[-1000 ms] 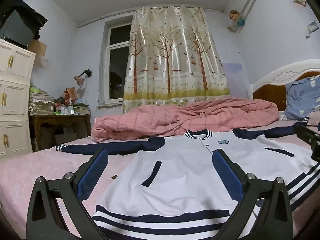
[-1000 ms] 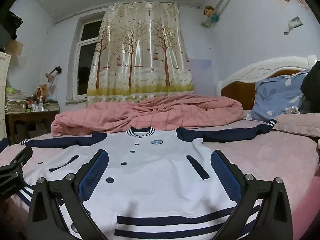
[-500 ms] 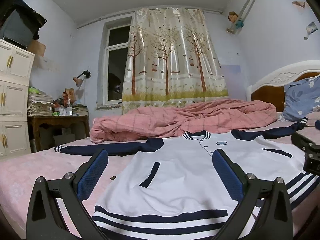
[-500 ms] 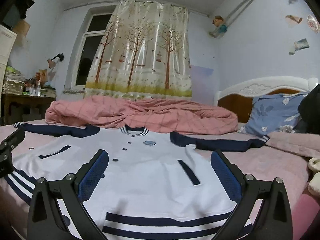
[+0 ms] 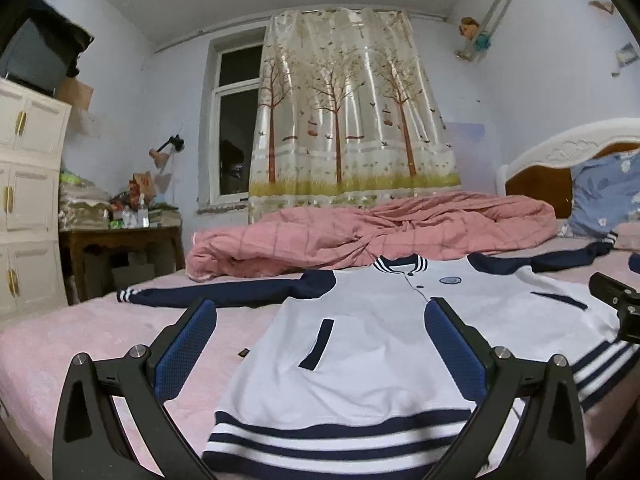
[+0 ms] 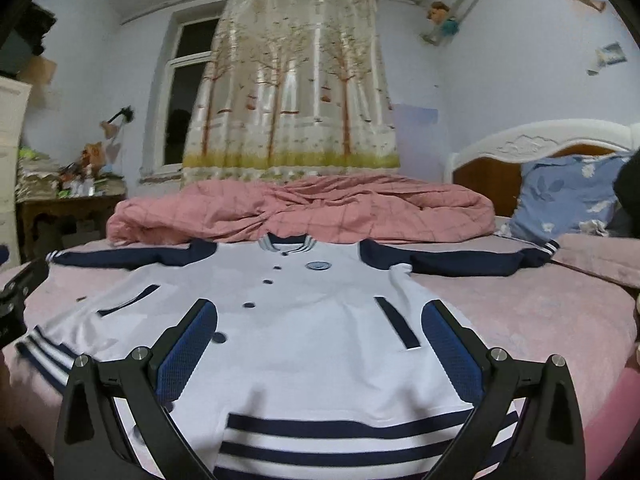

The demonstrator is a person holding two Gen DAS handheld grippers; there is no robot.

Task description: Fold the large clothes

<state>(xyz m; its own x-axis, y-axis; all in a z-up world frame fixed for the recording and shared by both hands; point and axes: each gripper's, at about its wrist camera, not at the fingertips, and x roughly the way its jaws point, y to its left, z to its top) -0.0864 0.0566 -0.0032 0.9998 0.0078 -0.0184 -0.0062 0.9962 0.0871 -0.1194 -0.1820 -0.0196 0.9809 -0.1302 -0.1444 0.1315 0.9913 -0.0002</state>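
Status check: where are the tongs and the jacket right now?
Left tongs open, empty. Right tongs open, empty. Jacket flat on bed, sleeves spread, unfolded. Nothing on it.

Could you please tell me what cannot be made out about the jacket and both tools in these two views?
- Jacket hem: cut off by the bottom edge in both views and partly behind the left tool.
- Chest badge: too small and blurred in the right wrist view.
- Right tool: whether it touches the cloth cannot be told.

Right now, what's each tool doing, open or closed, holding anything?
Left tool: open, holding nothing, above the jacket.
Right tool: open, holding nothing.
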